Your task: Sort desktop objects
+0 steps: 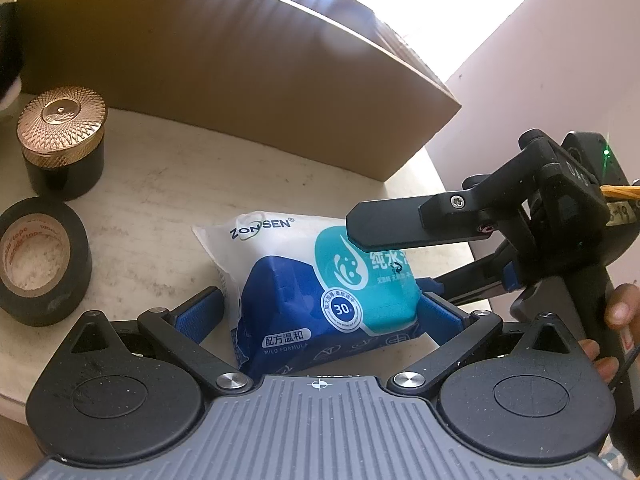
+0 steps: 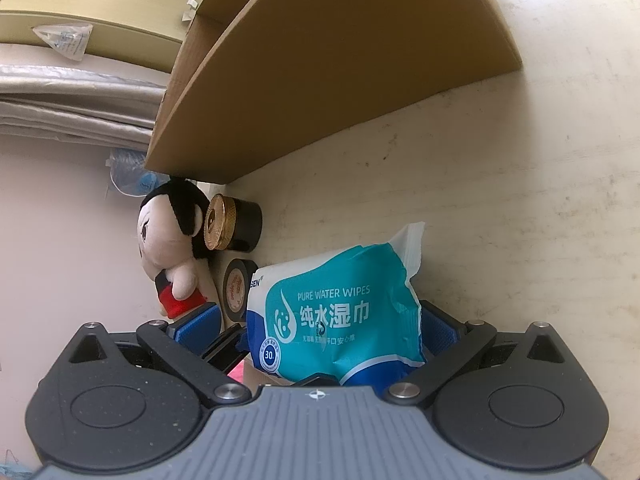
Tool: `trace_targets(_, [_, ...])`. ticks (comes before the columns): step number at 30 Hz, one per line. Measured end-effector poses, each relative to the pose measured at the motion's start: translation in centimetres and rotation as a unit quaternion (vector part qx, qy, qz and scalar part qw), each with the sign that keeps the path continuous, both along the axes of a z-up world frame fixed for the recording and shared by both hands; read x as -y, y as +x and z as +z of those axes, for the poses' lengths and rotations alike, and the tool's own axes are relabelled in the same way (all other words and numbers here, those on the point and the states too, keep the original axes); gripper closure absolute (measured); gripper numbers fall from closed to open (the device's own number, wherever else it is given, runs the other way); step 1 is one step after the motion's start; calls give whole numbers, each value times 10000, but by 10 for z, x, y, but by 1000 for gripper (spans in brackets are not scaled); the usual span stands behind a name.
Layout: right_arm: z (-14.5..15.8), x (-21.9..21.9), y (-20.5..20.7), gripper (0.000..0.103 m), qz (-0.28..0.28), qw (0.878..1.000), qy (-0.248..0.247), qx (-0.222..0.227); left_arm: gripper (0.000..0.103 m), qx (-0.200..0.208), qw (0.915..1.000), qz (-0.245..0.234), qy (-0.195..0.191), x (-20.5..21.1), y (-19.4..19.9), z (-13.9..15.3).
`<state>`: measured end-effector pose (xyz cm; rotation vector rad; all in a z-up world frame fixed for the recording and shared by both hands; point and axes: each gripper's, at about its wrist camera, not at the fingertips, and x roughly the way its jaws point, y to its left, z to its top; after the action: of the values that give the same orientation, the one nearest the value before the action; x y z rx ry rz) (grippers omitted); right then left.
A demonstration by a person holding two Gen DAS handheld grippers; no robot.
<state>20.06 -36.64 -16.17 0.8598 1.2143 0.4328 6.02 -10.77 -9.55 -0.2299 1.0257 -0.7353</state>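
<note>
The pack of wipes (image 1: 320,292) lies on the tabletop (image 1: 160,184) in front of a cardboard box (image 1: 224,64). The left tool (image 1: 318,312) is wide, straddling the pack. The right tool (image 2: 332,324) is also wide around it. A jar (image 1: 60,140) and tape roll (image 1: 40,256) sit nearby.

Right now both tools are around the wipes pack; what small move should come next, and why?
Probably close the right tool on the wipes pack and draw the left tool back. Both sets of jaws stand open around the pack, which lies on the table beside the cardboard box, so neither holds it yet.
</note>
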Motion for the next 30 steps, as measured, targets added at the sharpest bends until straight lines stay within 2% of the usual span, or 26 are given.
trace_targets(8, [-1, 1, 0, 0, -32, 10000, 43, -12, 0, 27, 10000, -10, 34, 15, 9, -2])
trace_targets(21, [-1, 2, 0, 0, -31, 10000, 42, -3, 0, 63, 10000, -10, 28, 15, 14, -5])
trace_targets(30, [5, -5, -1, 0, 120, 9996, -248, 52, 0, 81, 9999, -69, 14, 29, 30, -9])
